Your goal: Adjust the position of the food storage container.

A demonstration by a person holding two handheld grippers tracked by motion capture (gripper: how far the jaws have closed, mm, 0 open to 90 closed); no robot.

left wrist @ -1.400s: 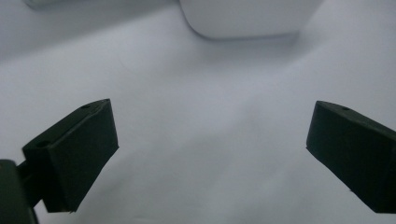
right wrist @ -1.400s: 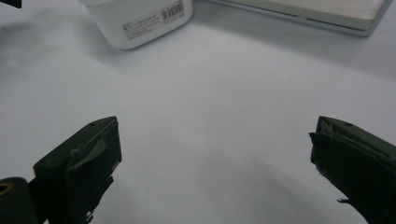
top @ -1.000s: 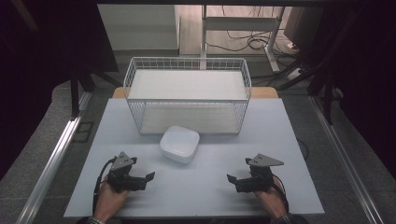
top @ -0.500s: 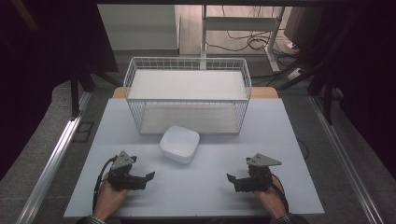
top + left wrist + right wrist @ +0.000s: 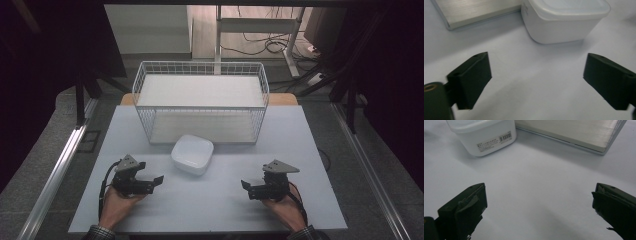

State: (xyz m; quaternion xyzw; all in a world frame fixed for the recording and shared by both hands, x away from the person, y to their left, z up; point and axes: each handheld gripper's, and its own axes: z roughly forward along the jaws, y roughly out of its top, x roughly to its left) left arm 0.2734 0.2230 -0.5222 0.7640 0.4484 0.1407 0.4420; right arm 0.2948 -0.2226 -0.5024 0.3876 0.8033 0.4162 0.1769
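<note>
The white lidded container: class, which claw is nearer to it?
Left. The left claw sits just beside the white lidded container, at its near left; the right claw lies farther off.

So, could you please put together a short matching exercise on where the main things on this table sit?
Things:
1. white lidded container
2. wire basket
3. left gripper
4. right gripper

Places or states:
A. at the far side of the table, behind everything else
B. near the front right, jaws open with nothing between them
C. in the middle, just in front of the basket
D. near the front left, jaws open with nothing between them

Pairs: 1-C, 2-A, 3-D, 4-B
</note>
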